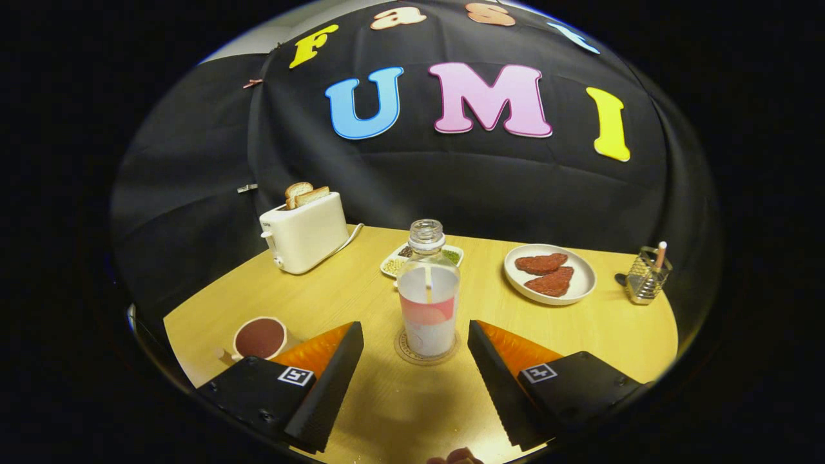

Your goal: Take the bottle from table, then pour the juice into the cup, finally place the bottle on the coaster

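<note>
Spread wide, our two fingers [416,374] grip nothing; their rear ends are cut off below. Between and just ahead of their tips, one uncapped bottle [428,303] stands upright on one round coaster [427,352], on the wooden surface [335,303]. We count one toaster [304,235] with two slices of toast, one plate [550,273] with two reddish pieces, one small dish [394,263] partly hidden behind the bottle, one wire holder [646,276], and one cup [260,338] of dark juice beside the left finger.
</note>
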Demonstrator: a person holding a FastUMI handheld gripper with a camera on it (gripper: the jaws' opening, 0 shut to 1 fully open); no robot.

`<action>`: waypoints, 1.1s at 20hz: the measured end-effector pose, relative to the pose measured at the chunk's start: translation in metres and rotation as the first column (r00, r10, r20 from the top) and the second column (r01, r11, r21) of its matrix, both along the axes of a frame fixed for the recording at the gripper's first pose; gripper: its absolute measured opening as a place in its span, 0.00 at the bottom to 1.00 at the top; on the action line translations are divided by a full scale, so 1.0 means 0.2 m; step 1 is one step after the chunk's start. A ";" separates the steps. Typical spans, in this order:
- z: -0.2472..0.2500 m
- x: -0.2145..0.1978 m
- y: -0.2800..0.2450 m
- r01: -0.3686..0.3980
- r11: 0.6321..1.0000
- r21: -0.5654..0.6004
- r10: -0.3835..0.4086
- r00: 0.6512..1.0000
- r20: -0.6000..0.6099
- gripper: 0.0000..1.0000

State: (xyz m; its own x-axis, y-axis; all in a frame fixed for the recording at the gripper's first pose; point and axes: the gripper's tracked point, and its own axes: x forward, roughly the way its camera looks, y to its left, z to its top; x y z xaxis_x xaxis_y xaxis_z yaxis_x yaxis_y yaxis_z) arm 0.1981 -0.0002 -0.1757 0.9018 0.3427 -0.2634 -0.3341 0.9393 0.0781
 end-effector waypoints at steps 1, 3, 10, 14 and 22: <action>0.05 -0.07 -0.04 0.006 1.000 -0.009 -0.006 0.999 0.035 1.00; 0.17 -0.20 -0.14 0.023 0.999 -0.034 -0.019 0.994 0.112 1.00; 0.43 -0.69 -0.48 0.122 0.991 0.049 -0.128 0.980 0.153 0.98; 0.47 -0.91 -0.62 0.221 0.974 0.053 -0.226 0.965 0.134 0.97; 0.66 -1.22 -0.61 0.261 0.960 0.105 -0.277 0.941 0.192 0.98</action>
